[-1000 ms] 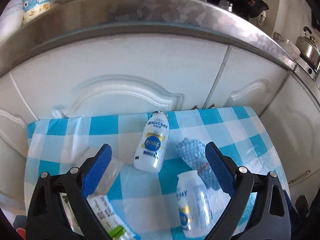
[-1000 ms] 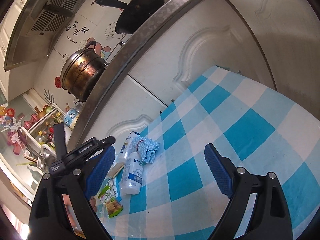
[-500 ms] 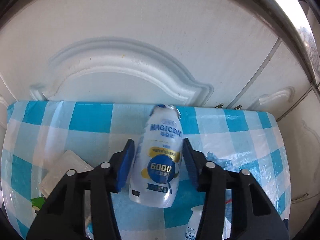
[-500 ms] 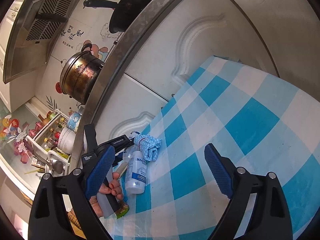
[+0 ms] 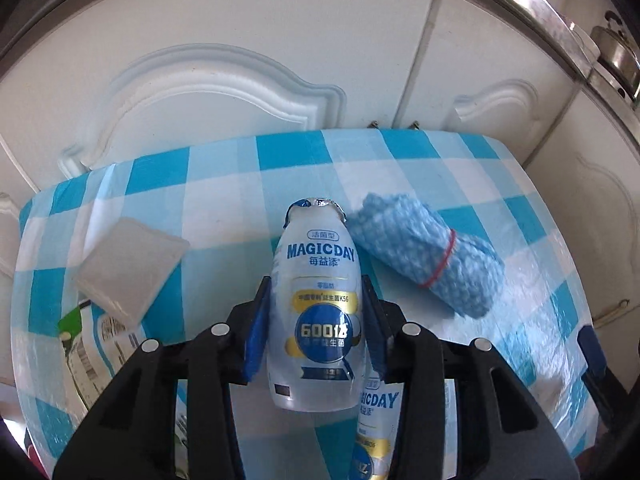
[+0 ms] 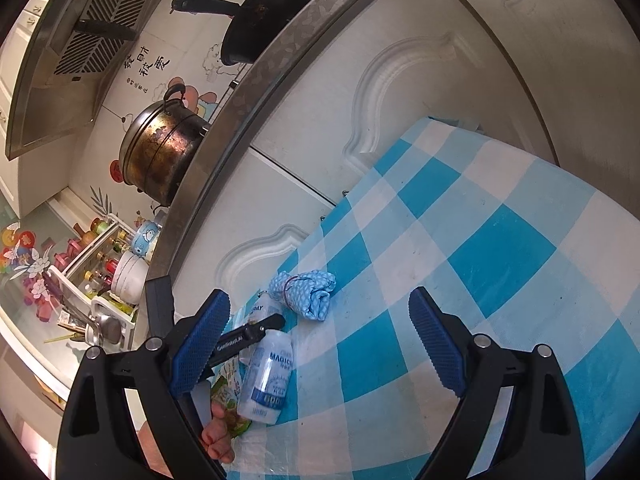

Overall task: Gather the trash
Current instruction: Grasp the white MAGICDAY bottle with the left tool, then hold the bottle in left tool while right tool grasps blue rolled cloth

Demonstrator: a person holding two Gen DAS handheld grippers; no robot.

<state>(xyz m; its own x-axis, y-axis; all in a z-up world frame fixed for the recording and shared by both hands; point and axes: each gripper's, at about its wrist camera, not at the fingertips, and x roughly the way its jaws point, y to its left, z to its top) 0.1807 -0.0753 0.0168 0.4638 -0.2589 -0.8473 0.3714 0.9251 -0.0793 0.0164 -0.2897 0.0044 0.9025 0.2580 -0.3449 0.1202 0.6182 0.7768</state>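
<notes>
My left gripper (image 5: 316, 320) is shut on a white MAGICDAY bottle (image 5: 316, 300), held off the blue-checked tablecloth (image 5: 420, 168). A second MAGICDAY bottle (image 5: 374, 432) lies on the cloth under it; it also shows in the right wrist view (image 6: 269, 376). A rolled blue rag with a red band (image 5: 430, 256) lies to the right. A clear plastic packet (image 5: 128, 268) and a green snack wrapper (image 5: 86, 344) lie to the left. My right gripper (image 6: 320, 344) is open and empty above the cloth, right of the trash. The left gripper shows in the right wrist view (image 6: 252, 334).
White cabinet doors (image 5: 224, 92) stand just behind the table, under a steel counter edge (image 6: 280, 56). A brass pot (image 6: 160, 156) and a black pan (image 6: 264, 28) sit on the counter. The rag also shows in the right wrist view (image 6: 306, 294).
My left gripper dropped onto the far bottle, shut on it, and has lifted it back toward me. The right gripper barely moved.
</notes>
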